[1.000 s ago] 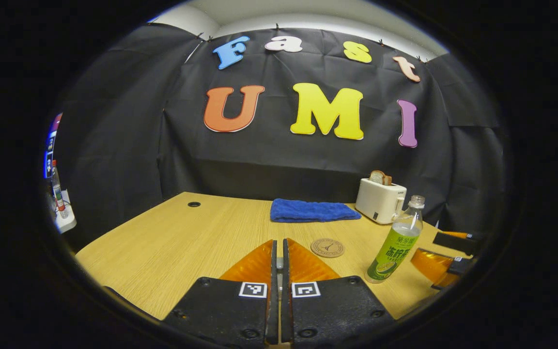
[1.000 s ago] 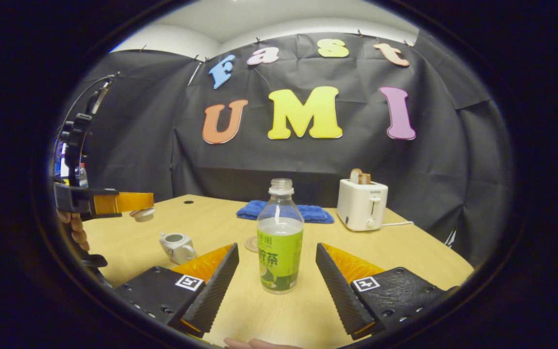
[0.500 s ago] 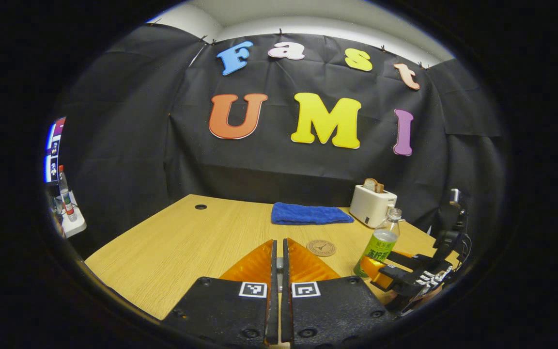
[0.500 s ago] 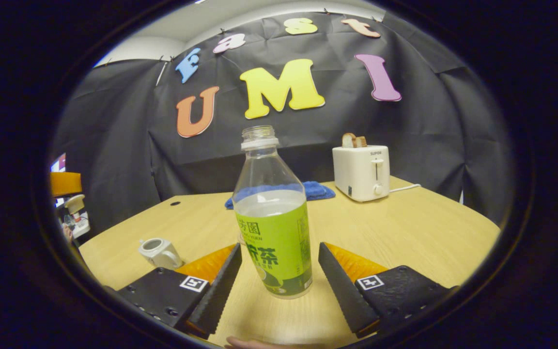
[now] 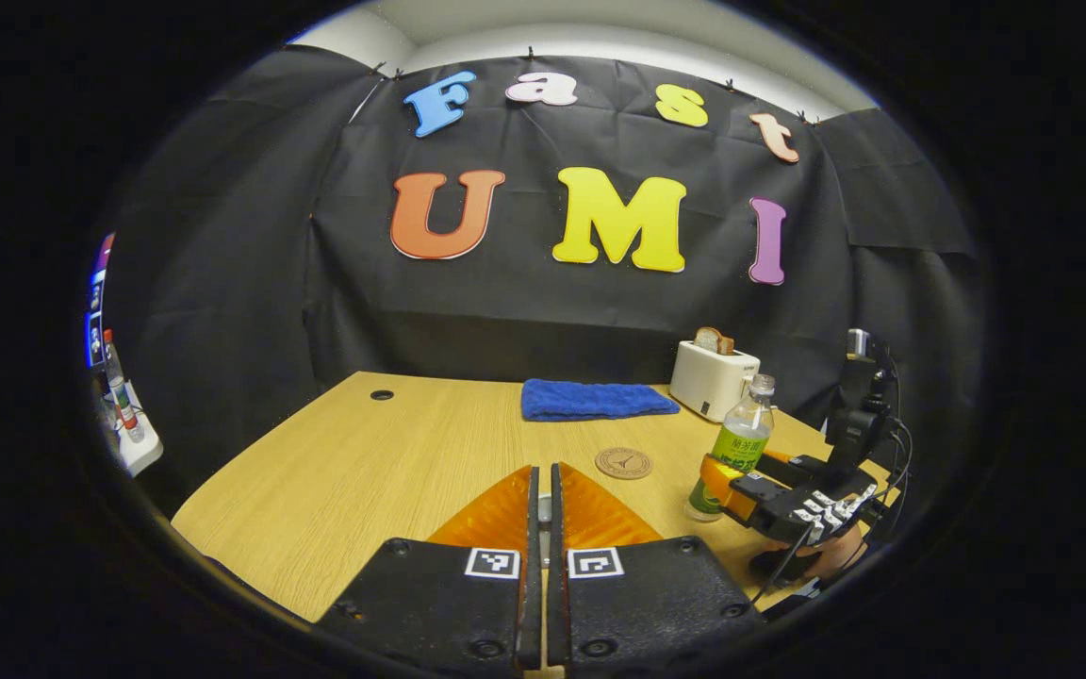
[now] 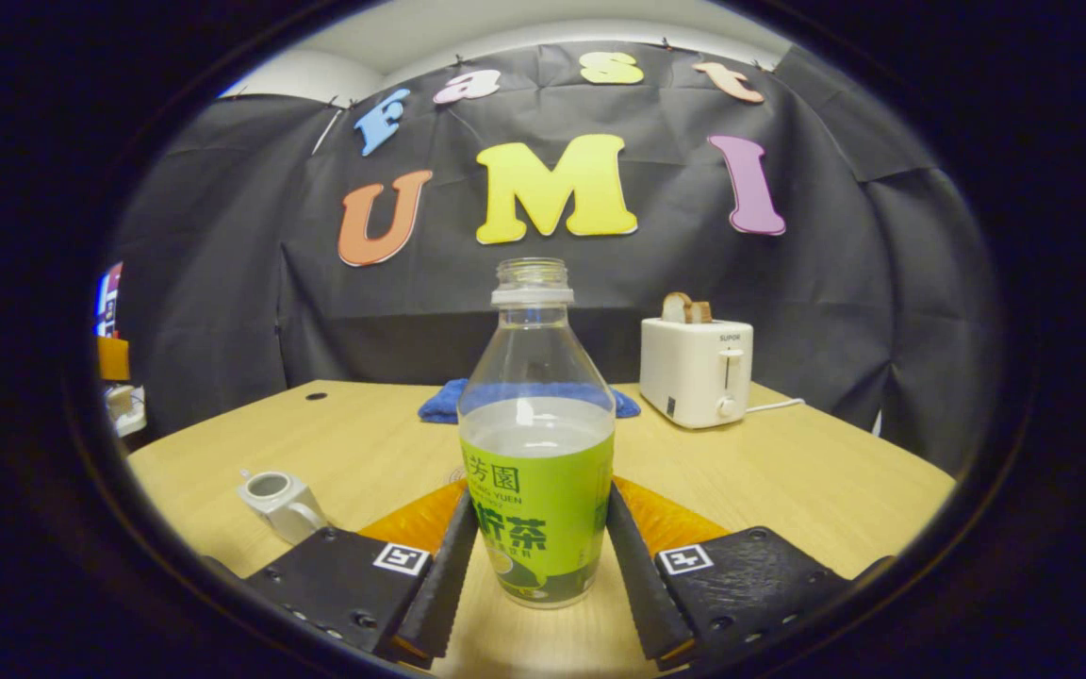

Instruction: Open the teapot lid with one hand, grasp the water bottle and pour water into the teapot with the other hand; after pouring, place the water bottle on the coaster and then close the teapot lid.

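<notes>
Right gripper (image 6: 532,575) pinching upright, uncapped water bottle (image 6: 536,453): clear, half full, green label.

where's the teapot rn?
Right gripper view: the teapot stands lidless on the table, lower left, just left of the right gripper, which is closed around the water bottle.

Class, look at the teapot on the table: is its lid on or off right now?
Off. In the right gripper view the teapot shows a bare round opening at its top, with no lid resting on it.
</notes>
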A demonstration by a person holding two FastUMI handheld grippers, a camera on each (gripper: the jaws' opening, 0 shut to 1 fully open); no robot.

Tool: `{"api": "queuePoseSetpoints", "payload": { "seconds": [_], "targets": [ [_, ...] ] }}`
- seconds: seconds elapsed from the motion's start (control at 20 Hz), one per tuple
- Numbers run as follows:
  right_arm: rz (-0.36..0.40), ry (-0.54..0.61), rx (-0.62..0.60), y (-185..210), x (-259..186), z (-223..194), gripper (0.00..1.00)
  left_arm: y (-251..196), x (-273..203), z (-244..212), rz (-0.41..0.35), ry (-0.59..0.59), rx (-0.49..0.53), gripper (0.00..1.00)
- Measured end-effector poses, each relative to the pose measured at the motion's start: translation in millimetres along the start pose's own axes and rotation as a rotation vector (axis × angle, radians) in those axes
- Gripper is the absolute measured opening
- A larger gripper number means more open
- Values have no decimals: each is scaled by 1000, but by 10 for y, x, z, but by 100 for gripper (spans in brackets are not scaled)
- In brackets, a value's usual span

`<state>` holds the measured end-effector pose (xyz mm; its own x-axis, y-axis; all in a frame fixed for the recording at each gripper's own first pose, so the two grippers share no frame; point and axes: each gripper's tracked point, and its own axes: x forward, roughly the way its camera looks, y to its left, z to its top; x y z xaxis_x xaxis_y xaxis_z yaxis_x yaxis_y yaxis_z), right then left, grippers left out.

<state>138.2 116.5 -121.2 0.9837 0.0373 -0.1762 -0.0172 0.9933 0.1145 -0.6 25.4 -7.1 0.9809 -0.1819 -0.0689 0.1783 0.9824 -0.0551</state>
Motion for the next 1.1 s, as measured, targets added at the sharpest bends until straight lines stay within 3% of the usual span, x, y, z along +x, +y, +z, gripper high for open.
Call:
{"api": "queuePoseSetpoints", "payload": {
  "seconds": [0.3, 0.5, 0.85, 1.1],
  "targets": [
    [-61, 2, -232, 107, -76, 271, 73, 266, -86, 75, 15, -24, -17, 5],
    [-79, 66, -372, 237, -51, 244, 73, 377, -116, 48, 19, -10, -18, 5],
    [-83, 125, -814, 486, -40, 80, 73, 528, -187, 75, 22, -19, -1, 5],
    [-128, 158, -1011, 537, 20, -21, 73, 600, -184, 57, 26, -15, -16, 5]
  ]
}}
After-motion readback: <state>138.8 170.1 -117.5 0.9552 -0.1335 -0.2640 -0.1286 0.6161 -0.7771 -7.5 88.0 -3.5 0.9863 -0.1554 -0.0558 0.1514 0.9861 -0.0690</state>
